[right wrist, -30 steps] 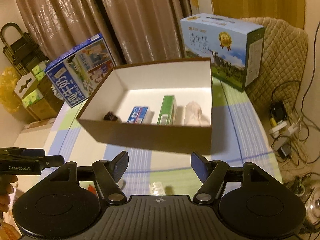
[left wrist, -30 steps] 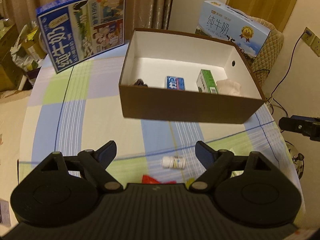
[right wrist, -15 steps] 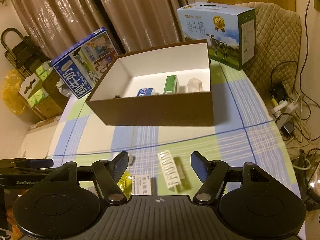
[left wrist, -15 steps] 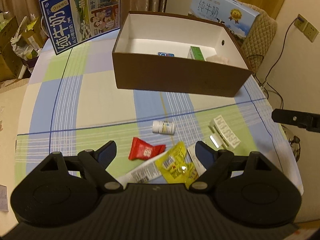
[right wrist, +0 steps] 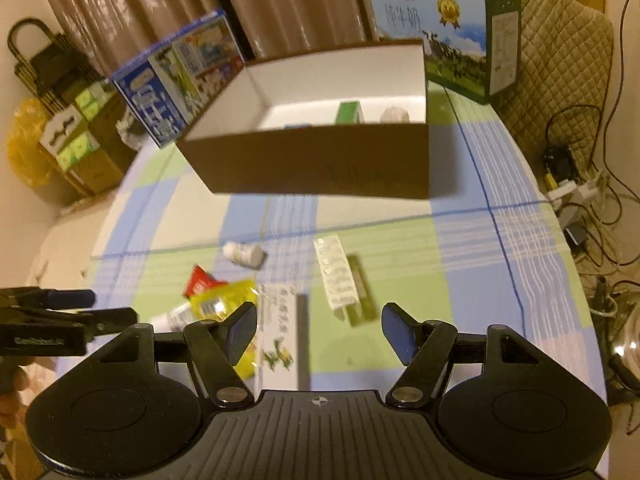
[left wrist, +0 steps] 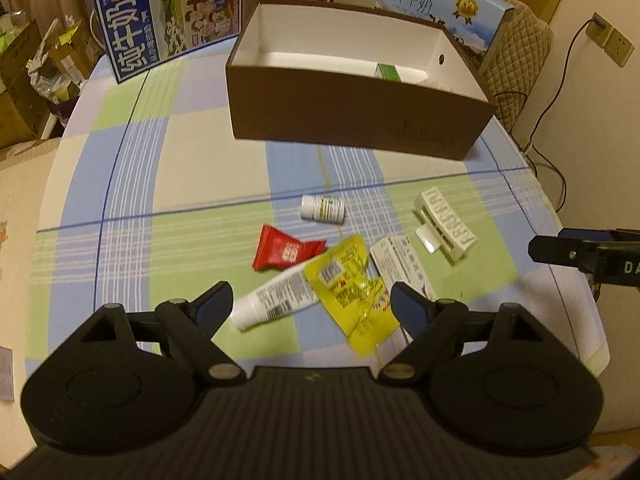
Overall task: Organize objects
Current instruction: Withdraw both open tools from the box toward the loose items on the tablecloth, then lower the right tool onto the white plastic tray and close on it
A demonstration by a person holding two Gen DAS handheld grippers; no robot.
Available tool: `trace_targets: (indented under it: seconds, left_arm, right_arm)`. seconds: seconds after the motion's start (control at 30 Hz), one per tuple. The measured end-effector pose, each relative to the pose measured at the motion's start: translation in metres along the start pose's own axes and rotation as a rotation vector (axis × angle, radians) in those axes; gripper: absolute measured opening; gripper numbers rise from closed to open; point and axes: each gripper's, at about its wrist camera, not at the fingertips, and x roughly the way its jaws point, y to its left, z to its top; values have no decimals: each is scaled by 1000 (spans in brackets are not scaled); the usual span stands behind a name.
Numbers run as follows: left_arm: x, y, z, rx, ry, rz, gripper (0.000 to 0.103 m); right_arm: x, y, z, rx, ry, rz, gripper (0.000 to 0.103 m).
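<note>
Left wrist view: left gripper (left wrist: 311,307) spread wide, empty, above tube (left wrist: 276,301) w/ yellow sachet (left wrist: 352,292) overlapping it. Right gripper (right wrist: 319,328) also agape, empty. Risk: pinching both at once. Bottle (left wrist: 323,208) farther; box (left wrist: 352,118) beyond.

"纯牛奶" on blue milk carton (left wrist: 168,16); same on pale carton (left wrist: 440,4).

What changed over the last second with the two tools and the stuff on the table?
Both tools, left and right, pulled back from the box, bringing the loose items into view: bottle, red packet, tube. Nothing was gripped or released; both remain open, and the items lie unmoved.
</note>
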Motion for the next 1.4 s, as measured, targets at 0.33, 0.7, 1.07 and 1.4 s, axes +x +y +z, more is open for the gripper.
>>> trace_targets:
  seconds: [0.33, 0.7, 1.07, 1.4]
  left_arm:
    - [11, 10, -24, -26, 14, 25, 83]
    - [16, 26, -37, -64, 14, 61, 83]
    - [27, 37, -30, -97, 9, 84, 83]
    - [38, 37, -21, -101, 15, 85, 83]
  right_arm:
    - [16, -8, -15, 9, 63, 16, 66]
    - [32, -13, -14, -15, 61, 17, 66]
    - [57, -16, -2, -90, 37, 19, 62]
    - [96, -13, 12, -166, 76, 13, 54]
